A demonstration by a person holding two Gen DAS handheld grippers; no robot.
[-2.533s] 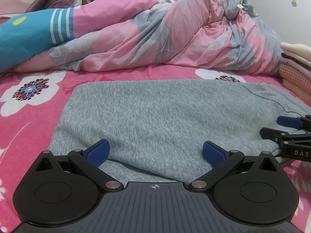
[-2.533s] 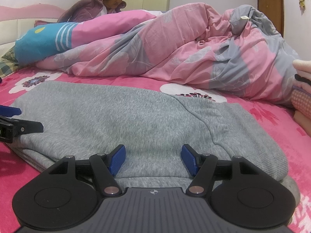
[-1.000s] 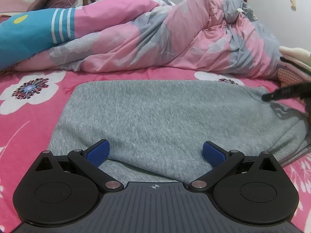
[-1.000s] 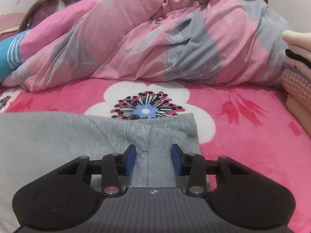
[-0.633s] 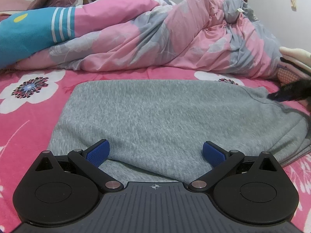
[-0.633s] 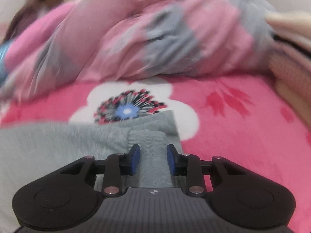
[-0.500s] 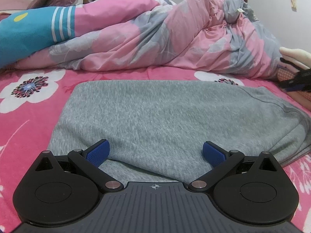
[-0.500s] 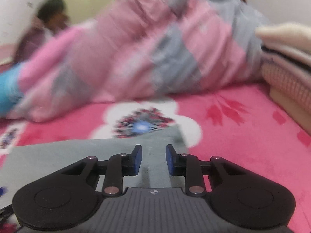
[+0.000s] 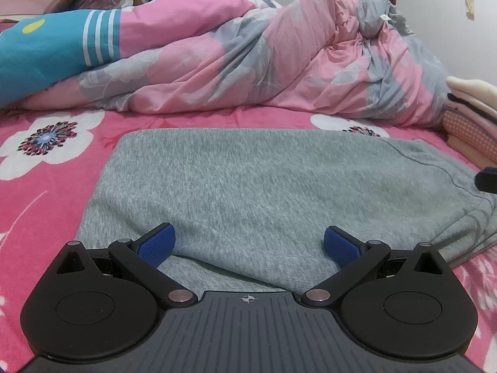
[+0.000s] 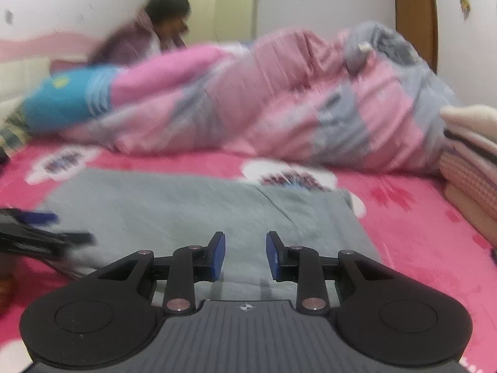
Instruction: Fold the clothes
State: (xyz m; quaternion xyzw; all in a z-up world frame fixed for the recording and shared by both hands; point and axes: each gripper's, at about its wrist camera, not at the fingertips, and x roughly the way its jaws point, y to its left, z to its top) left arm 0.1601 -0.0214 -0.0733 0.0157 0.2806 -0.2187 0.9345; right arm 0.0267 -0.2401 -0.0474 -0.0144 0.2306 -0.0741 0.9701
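Observation:
A grey garment lies folded flat on the pink flowered bed cover. My left gripper rests at the garment's near edge, open wide, with the fabric lying under and between its blue pads and not pinched. In the blurred right wrist view, my right gripper hovers over the right part of the grey garment. Its jaws stand a narrow gap apart with nothing between them. A tip of the right gripper shows at the right edge, and the left gripper is a blur at the left.
A crumpled pink and grey quilt and a blue striped pillow lie across the back of the bed. A stack of folded clothes stands at the right. A person sits behind the quilt.
My right gripper went to the garment's far right corner, narrowed its jaws, then drew back and rose over the garment. The left gripper and the garment have stayed put.

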